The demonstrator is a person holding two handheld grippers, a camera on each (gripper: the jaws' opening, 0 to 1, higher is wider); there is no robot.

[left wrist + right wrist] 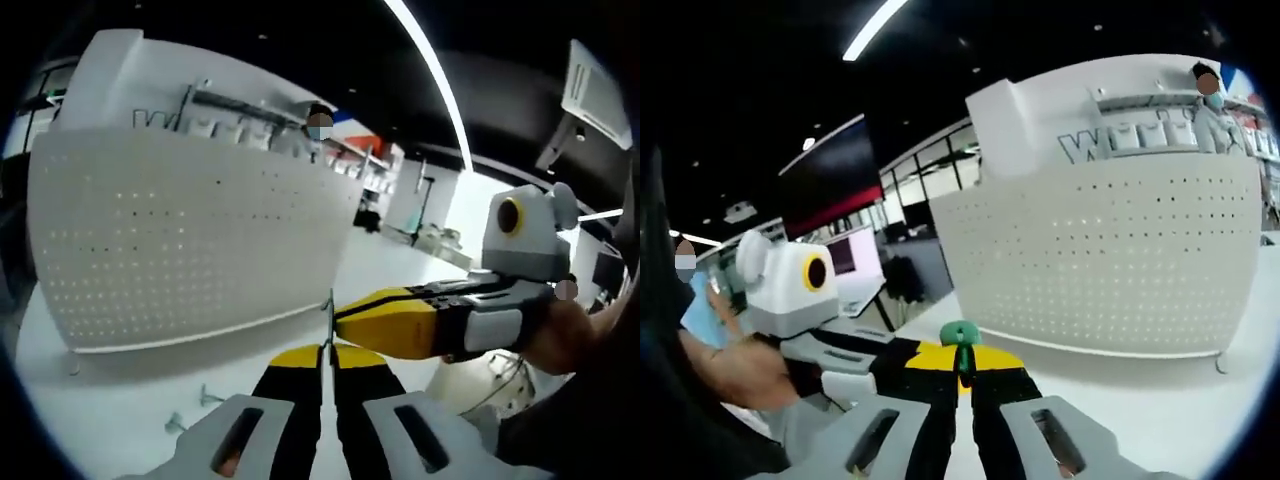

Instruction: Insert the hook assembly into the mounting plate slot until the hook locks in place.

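Observation:
The white perforated mounting plate (190, 240) stands upright on the table, ahead of and left of my left gripper (327, 352). That gripper is shut on a thin metal hook (328, 318) that sticks up between its yellow tips. My right gripper (342, 318) comes in from the right, its yellow tips closed and touching the hook. In the right gripper view, the right gripper (962, 362) is shut on the hook's green-capped end (960, 334). There the left gripper (902, 354) meets it from the left, and the plate (1100, 260) stands beyond, apart from the hook.
Two small loose metal hooks (210, 397) lie on the white table (120, 400) in front of the plate. A person's hand (560, 335) holds the right gripper. Shelving (250, 110) rises behind the plate.

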